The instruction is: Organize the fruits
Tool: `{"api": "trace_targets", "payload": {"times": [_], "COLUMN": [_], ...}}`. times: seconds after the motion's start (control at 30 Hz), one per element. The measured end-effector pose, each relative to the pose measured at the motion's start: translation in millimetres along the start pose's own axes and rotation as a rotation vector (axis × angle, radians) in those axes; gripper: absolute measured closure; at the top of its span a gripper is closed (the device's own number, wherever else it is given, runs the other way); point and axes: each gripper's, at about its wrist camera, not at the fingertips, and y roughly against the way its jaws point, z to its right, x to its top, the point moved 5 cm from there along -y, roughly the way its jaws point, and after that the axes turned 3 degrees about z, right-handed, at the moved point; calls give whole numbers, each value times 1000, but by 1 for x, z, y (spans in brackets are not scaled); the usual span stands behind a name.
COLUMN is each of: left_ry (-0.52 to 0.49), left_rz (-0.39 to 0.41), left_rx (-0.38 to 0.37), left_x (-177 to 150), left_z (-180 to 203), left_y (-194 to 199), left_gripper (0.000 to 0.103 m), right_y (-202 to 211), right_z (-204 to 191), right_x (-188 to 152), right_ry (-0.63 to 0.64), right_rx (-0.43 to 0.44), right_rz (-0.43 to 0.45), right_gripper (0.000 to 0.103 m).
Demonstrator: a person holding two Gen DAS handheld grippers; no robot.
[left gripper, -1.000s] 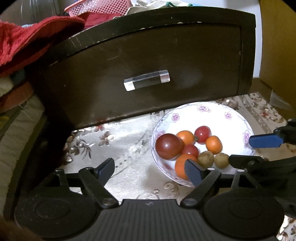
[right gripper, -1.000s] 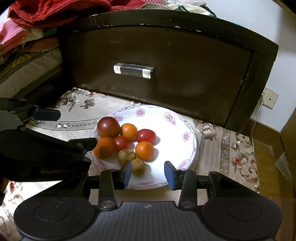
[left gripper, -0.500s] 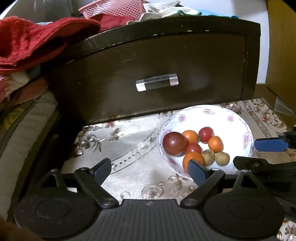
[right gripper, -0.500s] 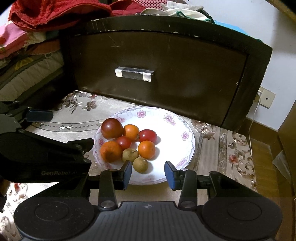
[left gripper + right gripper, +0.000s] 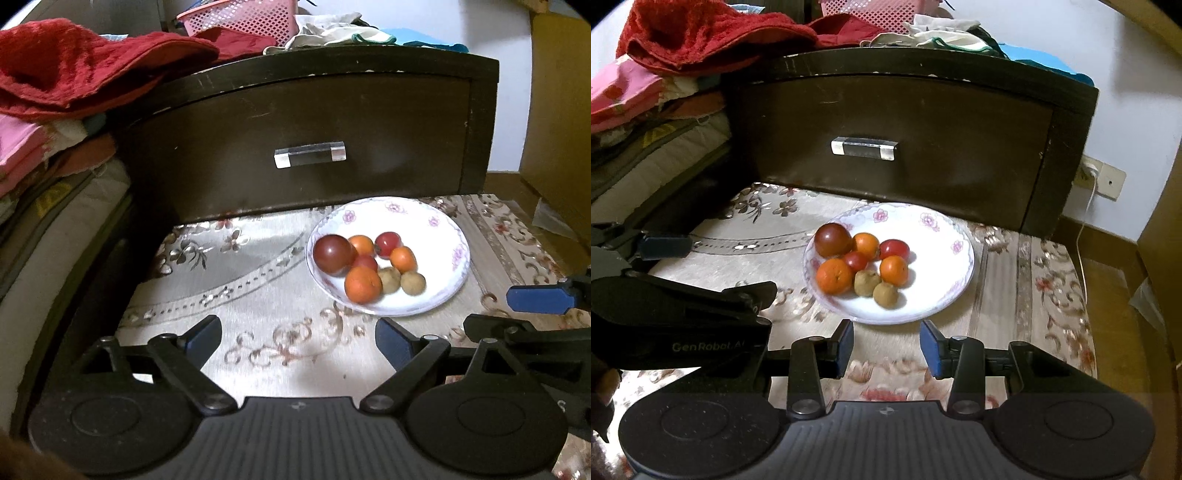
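1. The plate (image 5: 960,273), white with small pink flowers on its rim, sits on a bench covered by a beige floral cloth (image 5: 1027,295), just in front of a dark wooden drawer front (image 5: 923,140) with a clear bar handle (image 5: 863,148).
2. All the fruit is on the plate, bunched in its 9 o'clock half in the right wrist view, with the 3 o'clock half bare.
3. In that view a large dark-red tomato (image 5: 833,240) lies at 10 o'clock of the bunch and a big orange (image 5: 834,276) at 8 o'clock.
4. Two smaller oranges lie at 12 o'clock (image 5: 866,245) and 3 o'clock (image 5: 894,270), and two small red tomatoes (image 5: 894,249) lie among them.
5. Two brown kiwis (image 5: 867,283) touch each other at 5 o'clock of the bunch.
6. The left tool (image 5: 297,338) has just been opening; its jaws stand wide with only cloth between them, and the plate lies at its 1 o'clock, well apart.
7. The right tool (image 5: 886,345) has its jaws narrow and empty, hovering just beyond the plate's 6 o'clock rim without touching it.
8. Red towels (image 5: 85,74) and a pink basket (image 5: 240,16) lie on the cabinet top, at 11 to 12 o'clock in the left wrist view.
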Motion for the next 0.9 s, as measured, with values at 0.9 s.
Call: {"api": "trace_targets", "payload": {"times": [0.9], "left_ry": [48], "left_rz": [19], "left_rx": [46], "left_x": [-36], "left_z": [-17], "left_y": [57], "left_gripper": [0], "right_y": [58], "right_z": [-19], "right_x": [-27], "right_ry": [-23], "right_rx": [19], "right_rz": [29], "right_gripper": [62]}}
